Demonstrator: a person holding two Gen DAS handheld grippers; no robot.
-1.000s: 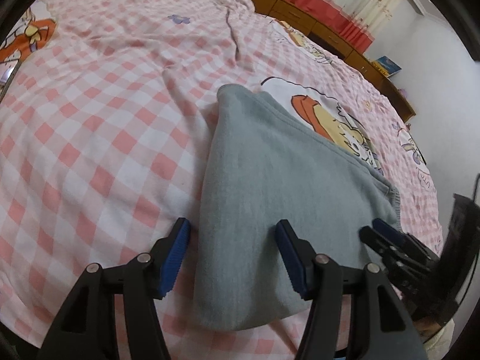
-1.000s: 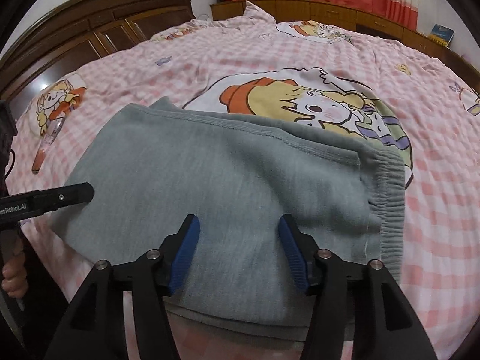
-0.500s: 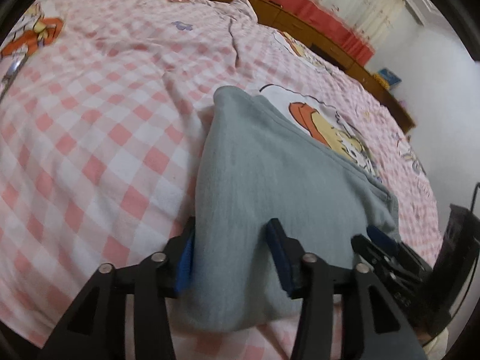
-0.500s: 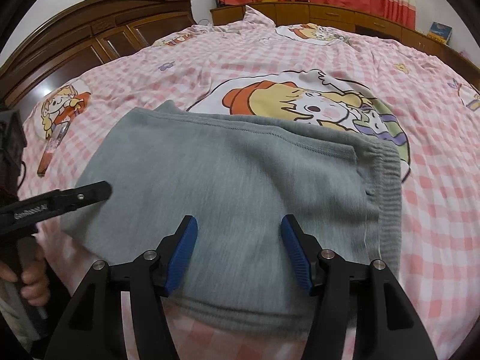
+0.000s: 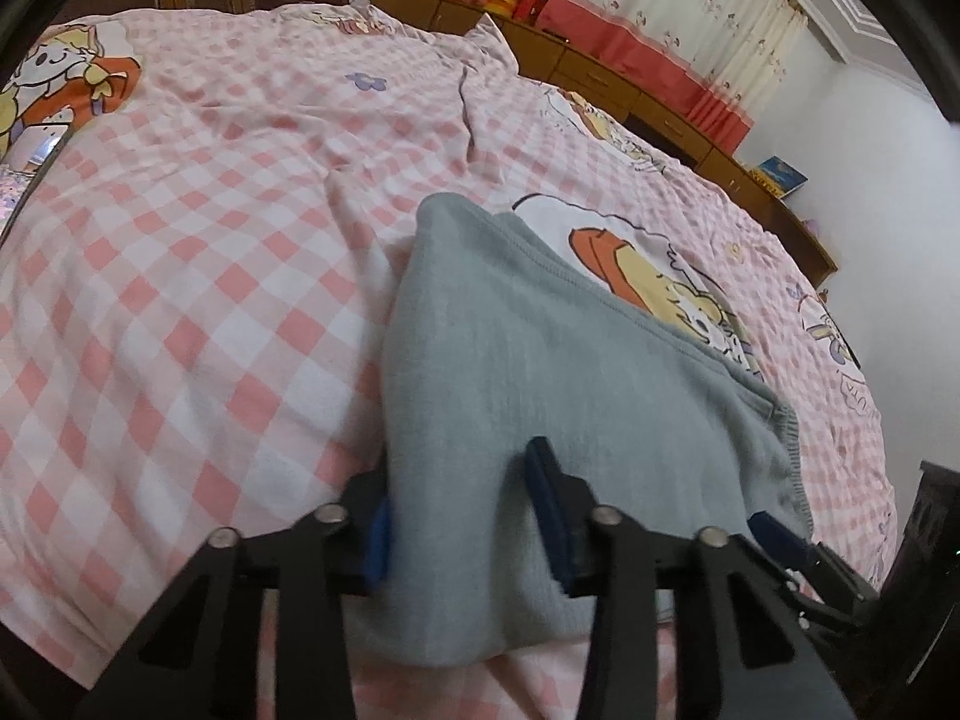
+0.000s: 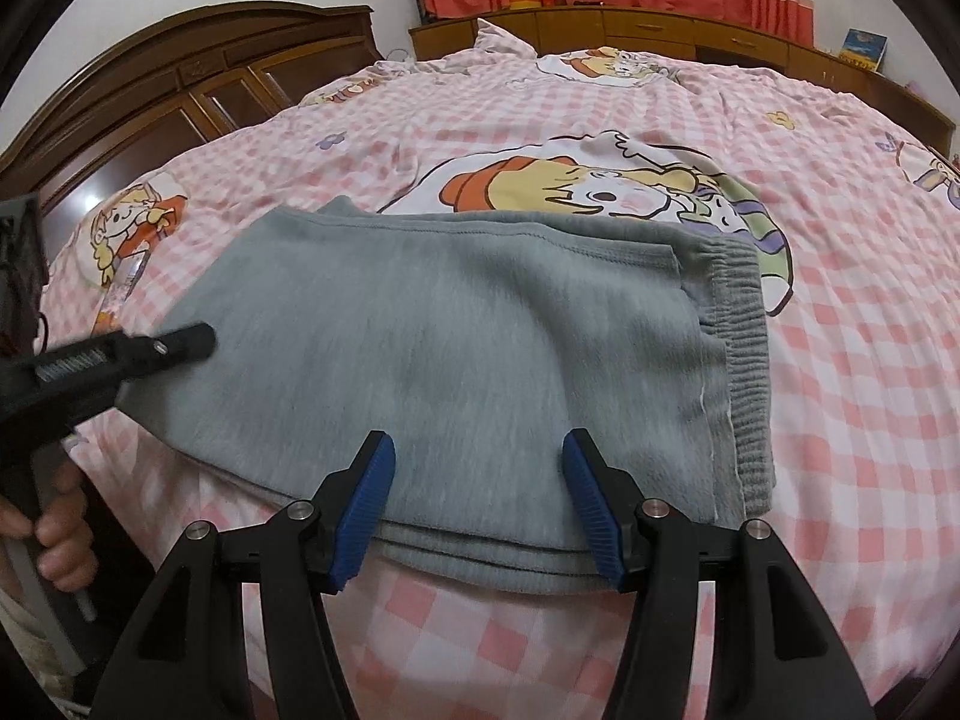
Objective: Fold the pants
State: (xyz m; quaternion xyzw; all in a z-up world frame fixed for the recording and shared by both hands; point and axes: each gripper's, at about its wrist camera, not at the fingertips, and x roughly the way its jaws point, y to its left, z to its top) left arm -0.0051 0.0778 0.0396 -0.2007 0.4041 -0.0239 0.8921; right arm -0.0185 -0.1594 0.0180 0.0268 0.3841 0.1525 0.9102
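The grey pants (image 6: 456, 348) lie folded in several layers on the pink checked bed cover (image 6: 840, 372), waistband to the right. In the left wrist view the pants (image 5: 540, 396) run away from me. My left gripper (image 5: 462, 516) is open, its jaws on either side of the near left end of the fold, one pad partly hidden behind the cloth. My right gripper (image 6: 480, 504) is open, its blue pads above the near folded edge. The left gripper also shows in the right wrist view (image 6: 150, 348), over the pants' left end.
A dark wooden headboard (image 6: 180, 84) stands at the far left. A low wooden cabinet (image 6: 660, 30) with red curtains runs along the back wall. A phone-like object (image 5: 36, 150) lies on the cover at the far left. The bed's near edge is just below both grippers.
My left gripper moved forward onto the left end of the pants and its jaws narrowed around the cloth. My right gripper drew back slightly toward the near edge and stays open.
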